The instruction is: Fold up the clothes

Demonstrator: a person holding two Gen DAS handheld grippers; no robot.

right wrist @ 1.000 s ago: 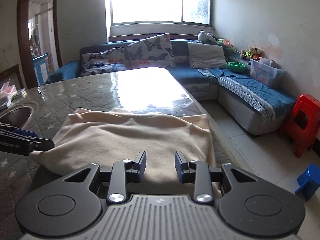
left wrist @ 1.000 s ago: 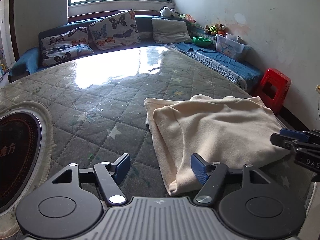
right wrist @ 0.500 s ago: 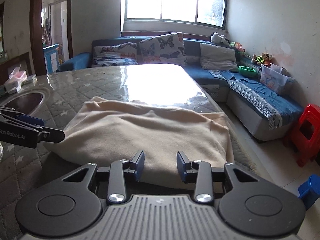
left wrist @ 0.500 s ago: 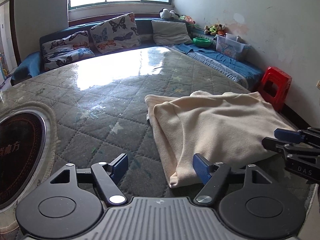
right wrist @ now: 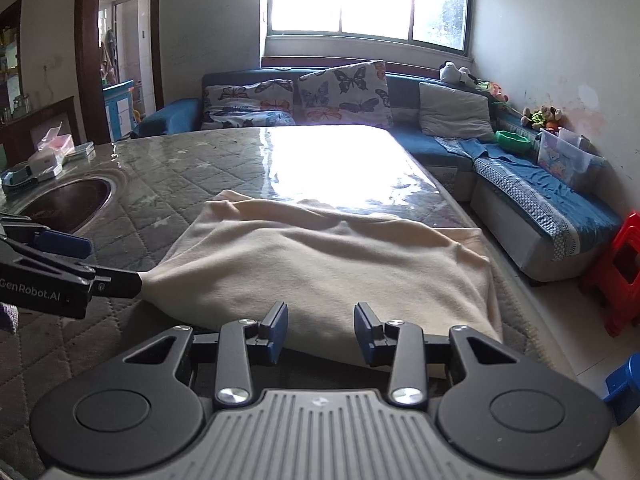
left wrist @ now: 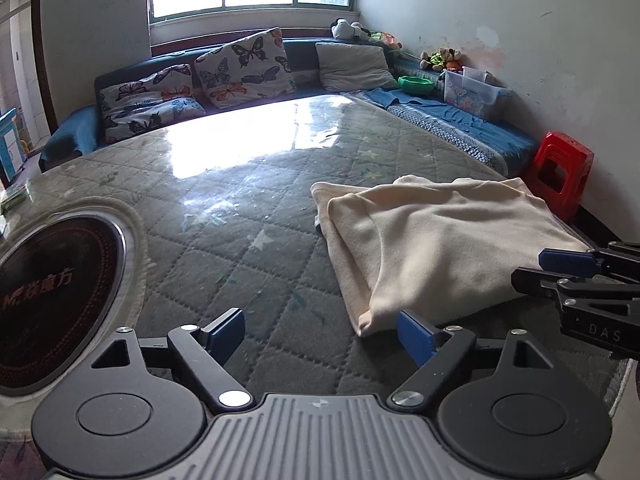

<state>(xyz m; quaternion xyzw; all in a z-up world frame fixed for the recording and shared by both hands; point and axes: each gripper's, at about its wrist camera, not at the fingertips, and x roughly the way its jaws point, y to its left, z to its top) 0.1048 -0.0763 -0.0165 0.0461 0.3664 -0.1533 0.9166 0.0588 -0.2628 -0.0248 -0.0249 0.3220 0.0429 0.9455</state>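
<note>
A cream garment (left wrist: 436, 240), folded into a rough rectangle, lies on the quilted grey table (left wrist: 240, 216) near its right edge. My left gripper (left wrist: 320, 334) is open and empty, just short of the garment's near left corner. My right gripper (right wrist: 320, 330) is open and empty at the garment's near edge (right wrist: 320, 264). Each gripper shows in the other's view: the right one (left wrist: 560, 268) at the garment's right side, the left one (right wrist: 92, 268) by its left corner.
A round dark induction hob (left wrist: 52, 296) is set into the table at left. A blue corner sofa with butterfly cushions (left wrist: 240, 68) runs behind and right. A red stool (left wrist: 560, 172) and a blue stool (right wrist: 624, 380) stand on the floor right.
Both grippers have drawn back from the garment toward me and risen slightly. The right gripper's jaws have opened wider. The garment lies still.
</note>
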